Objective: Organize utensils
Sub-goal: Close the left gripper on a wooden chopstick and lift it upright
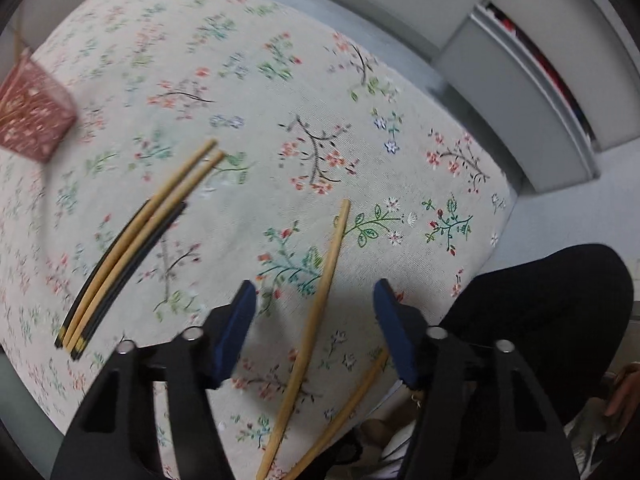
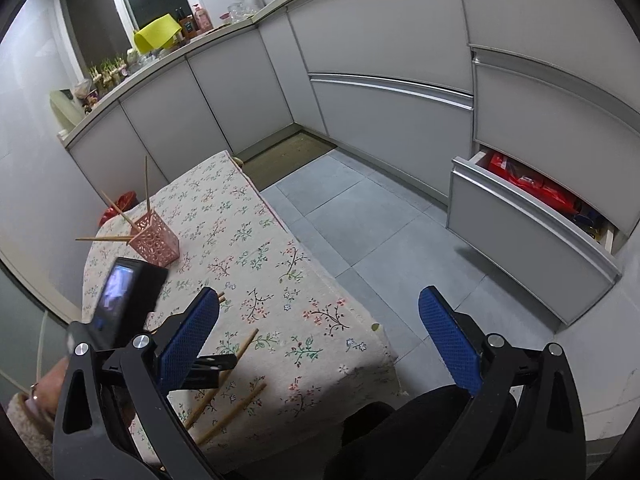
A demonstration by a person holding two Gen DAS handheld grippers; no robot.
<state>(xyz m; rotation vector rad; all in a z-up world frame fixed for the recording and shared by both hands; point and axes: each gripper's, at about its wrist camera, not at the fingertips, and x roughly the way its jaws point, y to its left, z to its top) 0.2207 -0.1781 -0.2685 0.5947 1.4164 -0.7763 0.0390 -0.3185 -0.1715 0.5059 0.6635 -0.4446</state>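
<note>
My left gripper (image 1: 315, 294) is open, low over the floral tablecloth (image 1: 248, 92), its blue pads either side of a bamboo chopstick (image 1: 316, 312) lying on the cloth. A second bamboo chopstick (image 1: 344, 412) lies nearer the table edge. A bundle of bamboo and black chopsticks (image 1: 132, 240) lies to the left. The pink perforated holder (image 1: 30, 114) stands far left; in the right wrist view the holder (image 2: 154, 238) has chopsticks sticking out. My right gripper (image 2: 320, 308) is open and empty, held off the table's near right corner. The left gripper (image 2: 132, 312) shows there over two chopsticks (image 2: 228, 400).
The table edge (image 1: 500, 208) drops to a grey tiled floor (image 2: 360, 216). A dark-clothed knee (image 1: 540, 320) is at the near right. Grey kitchen cabinets (image 2: 380, 40) line the walls, with one drawer (image 2: 528, 220) pulled open.
</note>
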